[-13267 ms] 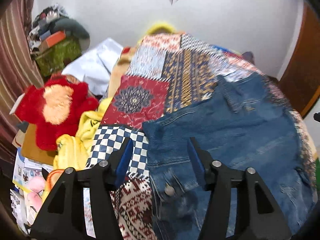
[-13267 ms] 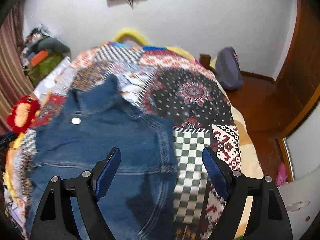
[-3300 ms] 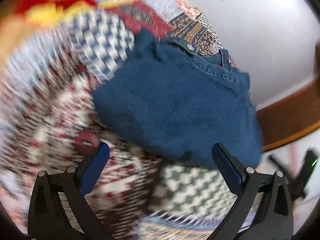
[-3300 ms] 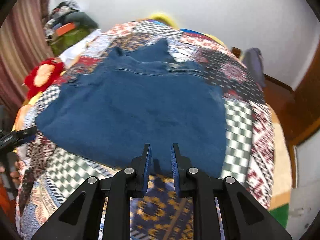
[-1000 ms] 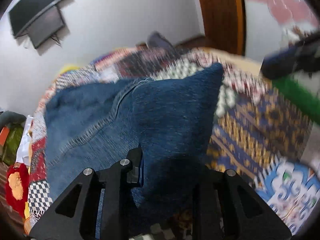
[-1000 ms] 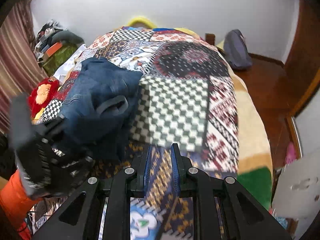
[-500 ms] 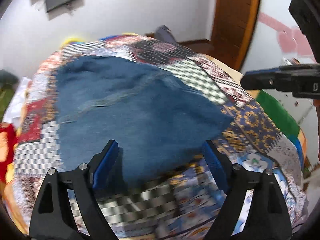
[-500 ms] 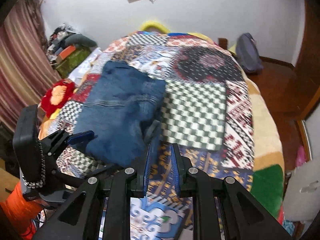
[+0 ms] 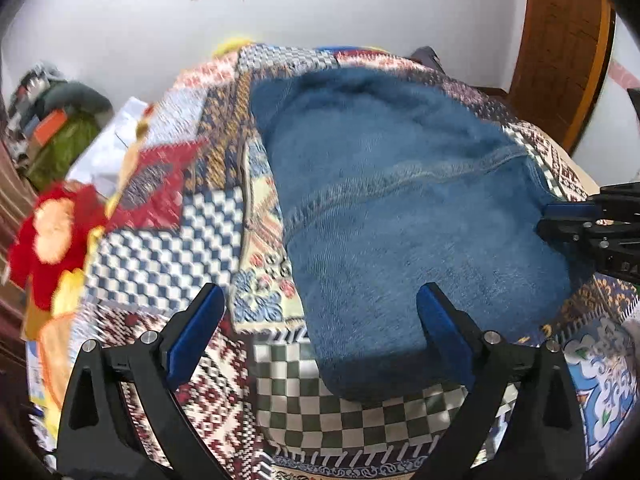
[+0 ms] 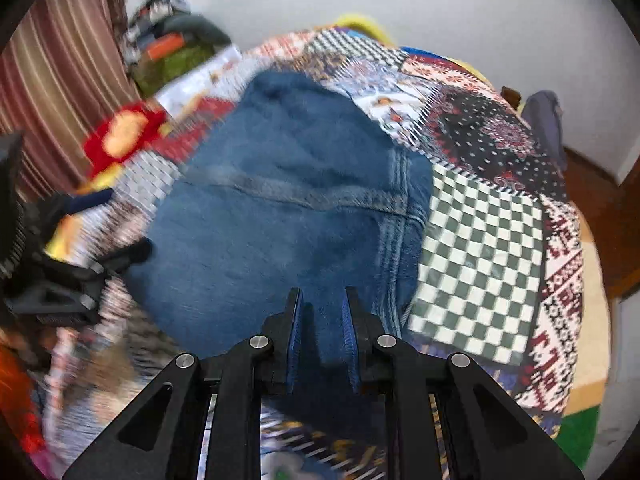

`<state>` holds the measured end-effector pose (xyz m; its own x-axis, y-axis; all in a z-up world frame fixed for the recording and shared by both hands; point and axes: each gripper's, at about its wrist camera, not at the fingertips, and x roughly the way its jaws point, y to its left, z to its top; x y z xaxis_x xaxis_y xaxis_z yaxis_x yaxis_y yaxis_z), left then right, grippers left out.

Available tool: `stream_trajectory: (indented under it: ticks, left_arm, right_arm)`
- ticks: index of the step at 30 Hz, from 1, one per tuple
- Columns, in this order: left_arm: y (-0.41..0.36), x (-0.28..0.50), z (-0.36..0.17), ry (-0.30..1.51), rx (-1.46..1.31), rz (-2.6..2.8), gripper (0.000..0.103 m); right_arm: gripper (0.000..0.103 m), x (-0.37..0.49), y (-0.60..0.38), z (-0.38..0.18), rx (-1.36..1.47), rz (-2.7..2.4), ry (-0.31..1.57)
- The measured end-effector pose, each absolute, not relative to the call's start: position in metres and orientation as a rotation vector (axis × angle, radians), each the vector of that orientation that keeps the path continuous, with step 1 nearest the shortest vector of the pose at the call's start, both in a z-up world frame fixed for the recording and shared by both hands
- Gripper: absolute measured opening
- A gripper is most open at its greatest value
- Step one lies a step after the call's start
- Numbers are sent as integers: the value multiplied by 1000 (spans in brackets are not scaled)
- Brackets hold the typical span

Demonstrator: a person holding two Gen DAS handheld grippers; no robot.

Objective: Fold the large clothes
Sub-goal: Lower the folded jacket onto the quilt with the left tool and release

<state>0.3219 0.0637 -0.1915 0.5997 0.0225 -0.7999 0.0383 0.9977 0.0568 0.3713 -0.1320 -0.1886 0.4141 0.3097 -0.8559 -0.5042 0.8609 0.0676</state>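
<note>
Left gripper (image 9: 318, 320) jaws opening wide, nothing pinched (folded denim garment (image 9: 400, 208) edge lies between pads, untouched). Right gripper (image 10: 320, 336) clenched on garment's near edge. Garment lies on patchwork quilt (image 10: 480, 240).

Denim garment (image 9: 400, 220) on patchwork-quilted bed (image 9: 168, 248)

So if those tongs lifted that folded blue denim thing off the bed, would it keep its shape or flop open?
The denim garment would probably sag and unfold, since it lies in soft rounded layers on the patchwork quilt. It looks fairly heavy for cloth, judging by the thick stitched seam. Slipping seems unlikely: the weave looks rough. The right tongs, nearly closed, seem to have its edge between them.
</note>
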Motion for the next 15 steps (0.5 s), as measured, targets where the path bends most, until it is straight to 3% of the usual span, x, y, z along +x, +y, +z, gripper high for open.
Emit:
stream_trajectory:
  ticks: [3,15]
  left_arm:
    - [68,319,-202,933,36,-29,103]
    - [77,301,-207,939,9,-18,103]
  right_arm:
    - [15,370,-136,-207,-243,523,1035]
    - [15,340,-163,-215,-318,453,983]
